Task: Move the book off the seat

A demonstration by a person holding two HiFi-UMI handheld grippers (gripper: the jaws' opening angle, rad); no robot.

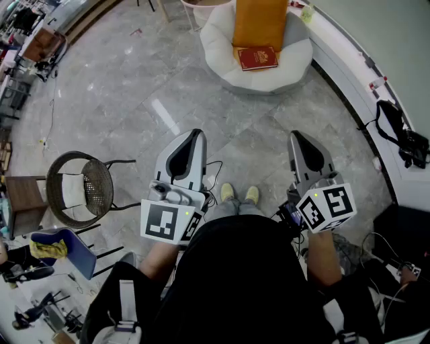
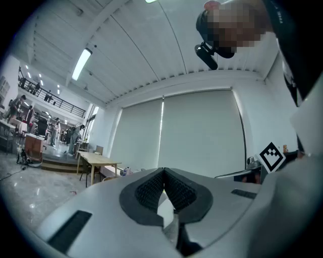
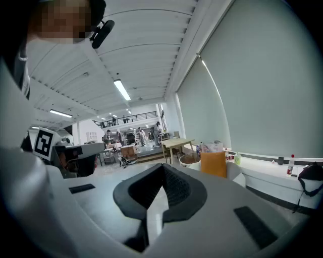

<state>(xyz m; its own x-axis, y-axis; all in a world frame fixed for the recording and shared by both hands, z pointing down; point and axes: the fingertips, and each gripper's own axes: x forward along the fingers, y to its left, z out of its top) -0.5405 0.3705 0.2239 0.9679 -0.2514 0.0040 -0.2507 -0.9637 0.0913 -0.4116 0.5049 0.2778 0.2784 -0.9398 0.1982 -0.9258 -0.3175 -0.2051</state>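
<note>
**A:** What do we get from the head view?

**B:** We look steeply down on a grey stone floor (image 1: 134,87). The red book (image 1: 258,58) lies flat on the round white seat (image 1: 218,47). It sits at the foot of an orange cushion (image 1: 260,20) that leans against the seat's back. There is gold print on the book's cover, but we cannot read it.

**A:** And where are we holding the tongs?

**B:** Well apart from the seat. The left tongs (image 1: 193,136) and the right tongs (image 1: 299,138) both point toward it, with our shoes (image 1: 240,193) between them. Each carries a marker cube (image 1: 164,222) with black-and-white square patterns and no letters. A wicker chair (image 1: 84,188) stands off to the left. A black bag (image 1: 403,142) lies on the white ledge (image 1: 336,46) to the right.

**A:** What about the left gripper view?

**B:** There we see the left tongs' jaws together. The ribbed pads meet at the tips with nothing between them. Beyond them are pale window blinds (image 2: 202,131) and a wooden table (image 2: 98,160).

**A:** And the right gripper view?

**B:** The right tongs' jaws are pressed together too, and empty. Past them we make out the orange cushion and the seat's white rim. A bottle (image 3: 291,164) stands on the ledge, its label too small for us to read.
</note>
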